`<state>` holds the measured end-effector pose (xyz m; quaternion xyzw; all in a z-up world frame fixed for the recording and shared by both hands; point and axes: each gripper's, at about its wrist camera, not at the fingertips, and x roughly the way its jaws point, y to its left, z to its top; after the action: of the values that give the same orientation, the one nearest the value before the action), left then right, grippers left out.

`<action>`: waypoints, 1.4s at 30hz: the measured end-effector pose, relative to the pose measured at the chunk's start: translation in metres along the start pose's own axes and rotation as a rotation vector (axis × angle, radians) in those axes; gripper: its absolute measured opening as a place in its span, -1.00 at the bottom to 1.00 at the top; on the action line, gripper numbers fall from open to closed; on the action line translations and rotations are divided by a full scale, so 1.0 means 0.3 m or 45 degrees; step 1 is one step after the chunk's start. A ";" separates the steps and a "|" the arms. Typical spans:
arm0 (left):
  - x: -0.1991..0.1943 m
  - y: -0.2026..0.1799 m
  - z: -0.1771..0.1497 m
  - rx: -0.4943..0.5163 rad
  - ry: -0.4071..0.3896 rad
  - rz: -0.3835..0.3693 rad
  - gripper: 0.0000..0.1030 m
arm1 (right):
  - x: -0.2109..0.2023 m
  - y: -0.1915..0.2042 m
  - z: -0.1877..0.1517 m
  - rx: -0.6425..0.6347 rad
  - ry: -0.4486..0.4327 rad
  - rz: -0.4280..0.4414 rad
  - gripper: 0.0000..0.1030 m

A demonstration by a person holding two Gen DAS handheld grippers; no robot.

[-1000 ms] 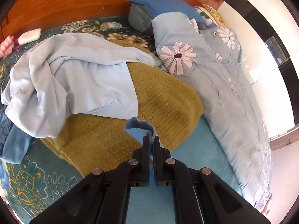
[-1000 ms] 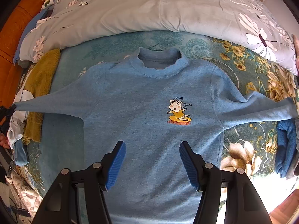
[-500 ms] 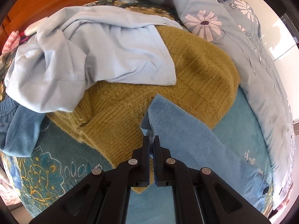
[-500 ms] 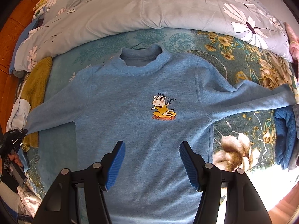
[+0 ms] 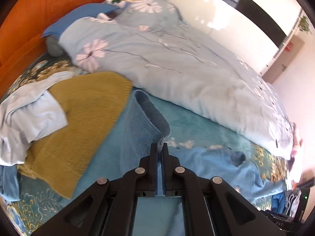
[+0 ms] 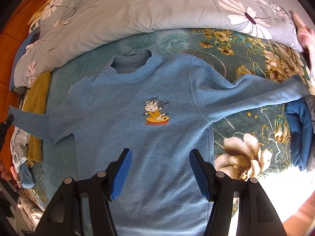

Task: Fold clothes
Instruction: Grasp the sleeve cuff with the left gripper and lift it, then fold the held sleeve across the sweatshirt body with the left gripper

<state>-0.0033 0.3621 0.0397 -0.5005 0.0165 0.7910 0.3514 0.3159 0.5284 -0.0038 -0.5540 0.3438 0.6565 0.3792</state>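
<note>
The left gripper (image 5: 159, 147) clenches the blue sweatshirt (image 6: 157, 137)'s sleeve cuff (image 5: 149, 114); the right gripper (image 6: 160, 169) hangs released above its near hem. The fleece looks soft and limp, probably light, so grip it at cuffs or hem.

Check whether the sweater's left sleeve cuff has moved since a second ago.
Yes. The left gripper, shut on the sleeve cuff, has carried it off the mustard sweater toward the quilt side.
</note>
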 end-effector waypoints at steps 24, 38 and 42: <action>0.397 -0.906 -0.425 0.437 0.453 -0.402 -0.94 | -0.017 -0.480 -0.018 0.207 -0.024 -0.042 0.26; 0.384 -0.787 -0.456 0.537 0.582 -0.302 0.05 | 0.023 -0.413 0.082 0.164 -0.066 0.076 0.26; 0.330 -0.663 -0.412 0.501 0.505 -0.185 0.05 | 0.082 -0.314 0.120 0.128 -0.066 0.173 0.26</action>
<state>0.1821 0.5185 -0.0367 -0.5675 0.2021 0.6322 0.4873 0.3795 0.6074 -0.0258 -0.4927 0.4032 0.6766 0.3699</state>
